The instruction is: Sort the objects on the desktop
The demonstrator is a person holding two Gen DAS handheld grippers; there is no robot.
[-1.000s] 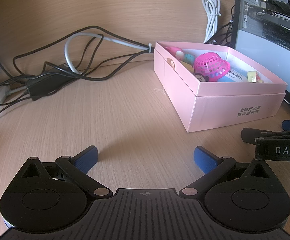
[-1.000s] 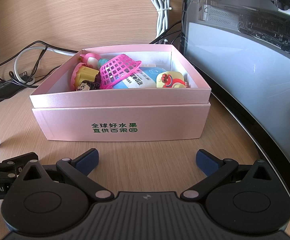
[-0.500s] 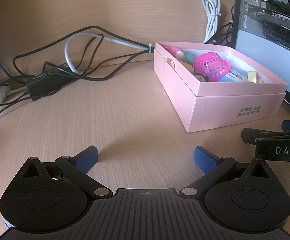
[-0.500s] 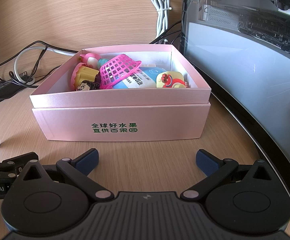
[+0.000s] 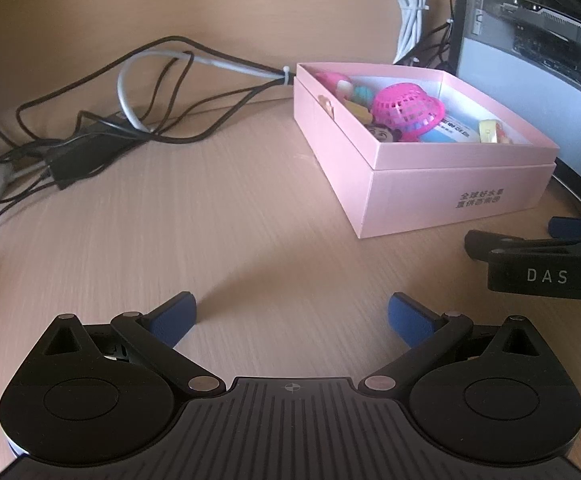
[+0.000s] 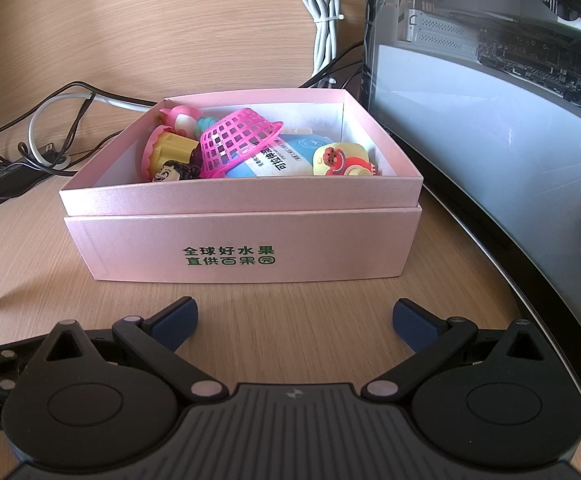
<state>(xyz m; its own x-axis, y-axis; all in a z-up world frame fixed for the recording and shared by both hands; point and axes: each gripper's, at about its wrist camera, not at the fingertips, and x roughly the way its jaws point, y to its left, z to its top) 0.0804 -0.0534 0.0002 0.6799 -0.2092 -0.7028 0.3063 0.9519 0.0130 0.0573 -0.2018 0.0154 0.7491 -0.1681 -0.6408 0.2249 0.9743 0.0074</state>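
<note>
The near wall of the pink box (image 6: 242, 200) hides the lower parts of the things inside, so only the top of the dark-haired figure (image 6: 170, 171) and of the yellow-and-red toy (image 6: 340, 160) shows, and the magenta basket (image 6: 238, 140) covers part of the blue-and-white packet (image 6: 274, 162), whose print is cut short. In the left wrist view the right gripper (image 5: 546, 256) runs off the right edge, with only one blue fingertip (image 5: 570, 227) showing. The computer case (image 6: 490, 92) is cut by the top and right edges, and the tangle of cables (image 5: 90, 136) passes out at the left.

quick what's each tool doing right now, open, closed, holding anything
Left tool: open, holding nothing.
Right tool: open, holding nothing, facing the pink box.
</note>
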